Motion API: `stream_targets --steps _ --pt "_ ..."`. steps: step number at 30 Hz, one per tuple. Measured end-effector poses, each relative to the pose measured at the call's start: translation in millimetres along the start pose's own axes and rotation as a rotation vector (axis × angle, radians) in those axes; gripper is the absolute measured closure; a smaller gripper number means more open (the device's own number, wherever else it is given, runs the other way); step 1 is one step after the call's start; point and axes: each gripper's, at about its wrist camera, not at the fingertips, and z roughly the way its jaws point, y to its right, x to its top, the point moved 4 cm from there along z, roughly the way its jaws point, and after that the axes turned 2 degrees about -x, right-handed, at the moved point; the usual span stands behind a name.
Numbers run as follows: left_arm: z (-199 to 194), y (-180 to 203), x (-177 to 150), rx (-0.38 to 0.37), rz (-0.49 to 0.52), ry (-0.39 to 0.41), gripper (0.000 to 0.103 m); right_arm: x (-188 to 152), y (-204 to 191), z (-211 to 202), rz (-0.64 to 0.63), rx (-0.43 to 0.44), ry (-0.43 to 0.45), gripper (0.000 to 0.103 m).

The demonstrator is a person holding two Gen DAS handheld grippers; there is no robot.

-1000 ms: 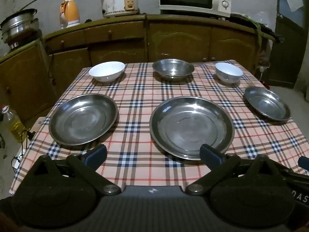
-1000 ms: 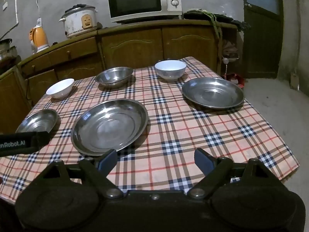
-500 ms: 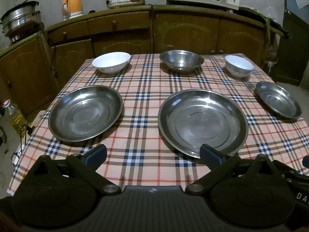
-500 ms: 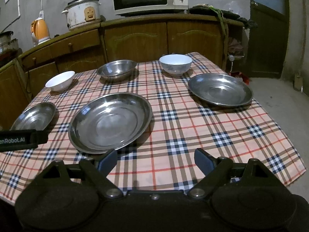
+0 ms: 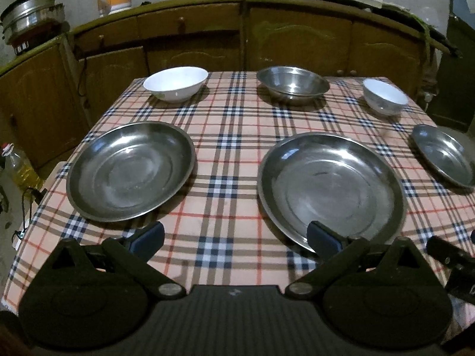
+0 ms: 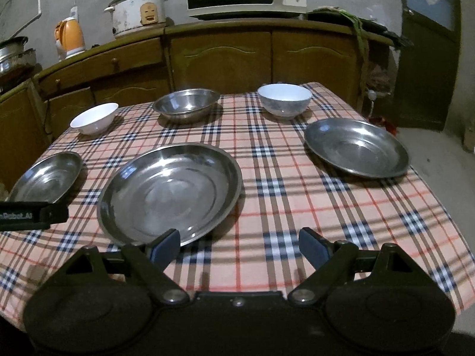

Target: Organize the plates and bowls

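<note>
I have both grippers hanging over the near edge of the table (image 5: 237, 148), and nothing is sorted yet as far as I can judge. My left gripper (image 5: 234, 238) has its jaws spread wide and empty; my right gripper (image 6: 239, 244) is the same, jaws spread, holding nothing.

All six pieces sit apart on the checked cloth. In the near row, the left steel plate (image 5: 130, 170) lies ahead of my left jaw, the large steel plate (image 5: 331, 188) sits in the middle with its near rim just beside my left gripper's right finger, and the right steel plate (image 6: 357, 146) rests near the table's right edge. In the far row I see the wide white bowl (image 5: 175, 83) on the left, the steel bowl (image 5: 293, 84) in the middle, and the small white bowl (image 6: 284, 99) on the right.

No plate is stacked on another and no bowl is nested, so I reckon the whole job is left: gather the three plates into one pile, likely on the large one, then nest the bowls. The large plate is closest to both grippers, so either smaller plate looks like a sensible first pick.
</note>
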Motion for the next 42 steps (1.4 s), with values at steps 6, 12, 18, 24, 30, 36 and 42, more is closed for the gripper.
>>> stream_targets --steps 6,12,18,24,30,36,42 --pt "31.2 -2.2 11.4 0.012 0.011 -0.026 0.007 16.3 0.3 37.8 -0.026 0.022 -0.008 0.001" --pt "63.2 0.8 24.9 0.007 0.023 -0.046 0.014 27.7 -0.5 75.7 -0.039 0.030 -0.024 0.001" --pt "88.6 10.9 32.3 -0.022 0.057 -0.078 0.024 33.7 7.9 106.8 0.029 0.069 -0.065 0.005" --pt "109.8 19.7 32.2 -0.086 0.073 -0.126 0.069 32.3 0.7 129.1 0.037 0.131 -0.125 0.072" --pt "105.0 21.9 35.7 -0.112 0.068 -0.113 0.082 34.3 -0.8 127.5 0.052 0.123 -0.122 0.075" --pt "78.7 25.2 43.7 -0.095 0.099 -0.053 0.082 41.2 -2.1 103.5 0.029 0.103 -0.068 0.075" --pt "51.8 23.1 48.3 -0.111 0.086 -0.007 0.083 46.1 -3.9 77.5 0.016 0.099 -0.029 0.075"
